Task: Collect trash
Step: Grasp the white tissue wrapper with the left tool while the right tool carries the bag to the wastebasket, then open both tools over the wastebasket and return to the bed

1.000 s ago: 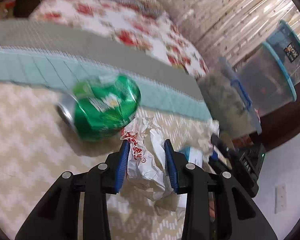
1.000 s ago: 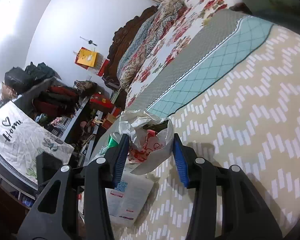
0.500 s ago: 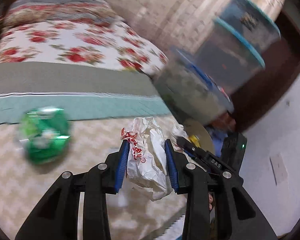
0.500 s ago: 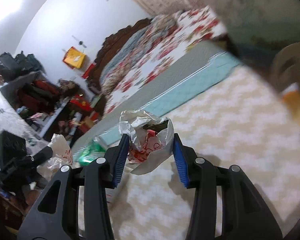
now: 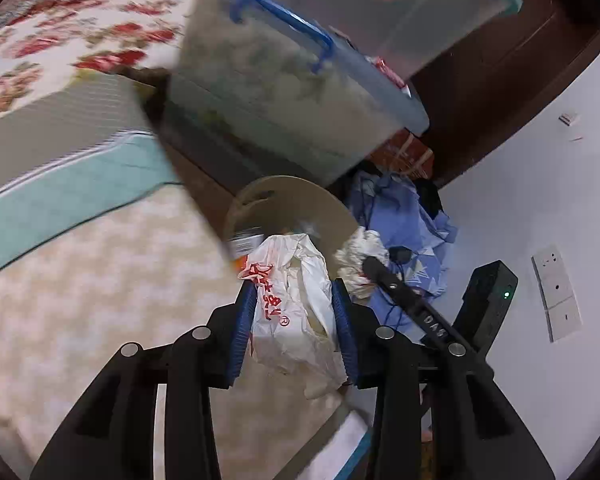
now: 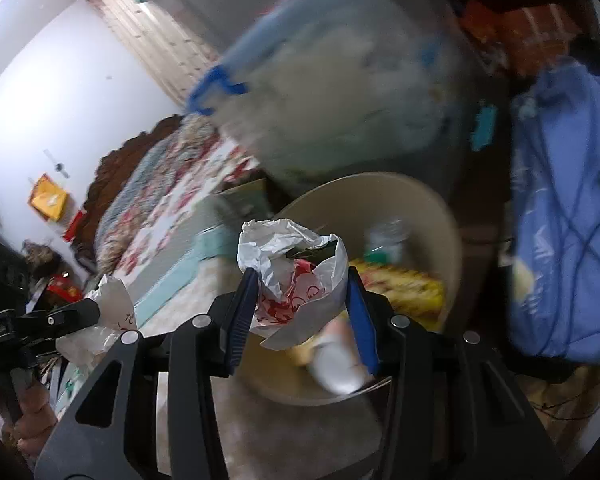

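Note:
My left gripper (image 5: 293, 292) grips a crumpled white plastic bag with red print (image 5: 300, 264); its jaws are opening slightly, with the bag still pressed between the blue pads. Just beyond it stands a beige round trash bin (image 5: 300, 192). My right gripper (image 6: 302, 280) is shut on another crumpled white bag with red print (image 6: 292, 248), held over the near rim of the bin (image 6: 420, 196). Inside the bin lie a yellow wrapper (image 6: 400, 284) and a clear bottle (image 6: 388, 236). The left gripper (image 6: 80, 312) and its bag show at the left of the right wrist view.
Clear storage boxes with blue handles (image 5: 300, 92) are stacked right behind the bin. A blue cloth bag with cables (image 6: 560, 208) lies to its right against a white wall with a socket (image 5: 556, 292). The bed, with chevron cover (image 5: 100, 280) and floral quilt (image 5: 60, 40), fills the left.
Both grippers have swung from over the bed to the bin beside it, each still holding its bag. The green can on the bed has dropped out of view.

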A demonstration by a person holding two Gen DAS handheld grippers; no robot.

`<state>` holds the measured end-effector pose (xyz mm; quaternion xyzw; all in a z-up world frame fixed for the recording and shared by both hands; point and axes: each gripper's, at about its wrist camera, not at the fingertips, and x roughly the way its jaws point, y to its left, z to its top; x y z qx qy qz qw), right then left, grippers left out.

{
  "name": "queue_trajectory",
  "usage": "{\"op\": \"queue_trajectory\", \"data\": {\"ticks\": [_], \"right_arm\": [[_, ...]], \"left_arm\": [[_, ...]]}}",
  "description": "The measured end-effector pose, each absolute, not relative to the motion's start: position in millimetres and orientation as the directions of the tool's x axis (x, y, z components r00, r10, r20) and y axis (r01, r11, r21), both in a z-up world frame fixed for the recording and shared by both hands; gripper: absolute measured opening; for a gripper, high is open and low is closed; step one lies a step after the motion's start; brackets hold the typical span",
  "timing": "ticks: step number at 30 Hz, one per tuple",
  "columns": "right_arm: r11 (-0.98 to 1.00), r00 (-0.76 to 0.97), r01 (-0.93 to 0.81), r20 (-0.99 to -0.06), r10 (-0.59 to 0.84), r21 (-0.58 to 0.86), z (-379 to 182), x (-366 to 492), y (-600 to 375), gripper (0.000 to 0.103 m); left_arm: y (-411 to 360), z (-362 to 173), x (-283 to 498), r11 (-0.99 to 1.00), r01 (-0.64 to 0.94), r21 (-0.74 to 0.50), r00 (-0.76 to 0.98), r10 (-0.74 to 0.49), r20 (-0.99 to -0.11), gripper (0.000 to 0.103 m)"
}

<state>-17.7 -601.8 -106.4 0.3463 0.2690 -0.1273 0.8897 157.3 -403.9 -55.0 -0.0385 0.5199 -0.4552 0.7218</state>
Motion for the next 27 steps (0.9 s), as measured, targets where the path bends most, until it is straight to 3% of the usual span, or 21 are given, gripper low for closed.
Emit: {"op": "queue_trajectory", "data": {"ticks": [3, 6, 7, 8, 9, 21, 27], "right_arm": [[0.721, 0.808, 0.435, -0.588, -0.047, 0.54, -114.6, -13.0, -617.5, 0.047], [0.726, 0.794, 0.44, -0.607, -0.04, 0.528, -123.5, -2.6, -631.8, 0.053], [0.728, 0.791, 0.435, -0.611, -0.028, 0.53, -127.2, 2.3, -634.3, 0.06], [0.728, 0.787, 0.434, -0.617, -0.019, 0.531, -129.5, 7.1, -633.3, 0.073], [0.727, 0.785, 0.438, -0.62, -0.022, 0.528, -132.5, 9.1, -632.6, 0.076], [0.704, 0.836, 0.445, -0.539, -0.103, 0.554, -113.8, -10.1, -615.0, 0.077], [0.739, 0.872, 0.345, -0.489, -0.024, 0.578, -90.5, -8.1, -575.1, 0.077]], "left_arm": [[-440.1, -65.2, 157.9, 0.578, 0.628, -0.521, 0.02, -0.681, -0.732, 0.039], [-470.9, -80.9, 158.7, 0.604, 0.645, -0.467, 0.042, -0.639, -0.768, 0.051], [-478.7, -88.3, 161.0, 0.624, 0.642, -0.446, 0.059, -0.62, -0.783, 0.059], [-482.7, -93.6, 163.7, 0.637, 0.636, -0.436, 0.067, -0.608, -0.791, 0.061], [-486.2, -100.9, 168.4, 0.654, 0.621, -0.432, 0.067, -0.593, -0.803, 0.061], [-421.2, -67.4, 159.1, 0.626, 0.588, -0.513, 0.068, -0.67, -0.74, 0.061], [-358.7, -34.0, 135.4, 0.637, 0.63, -0.444, 0.182, -0.677, -0.713, 0.063]]}}
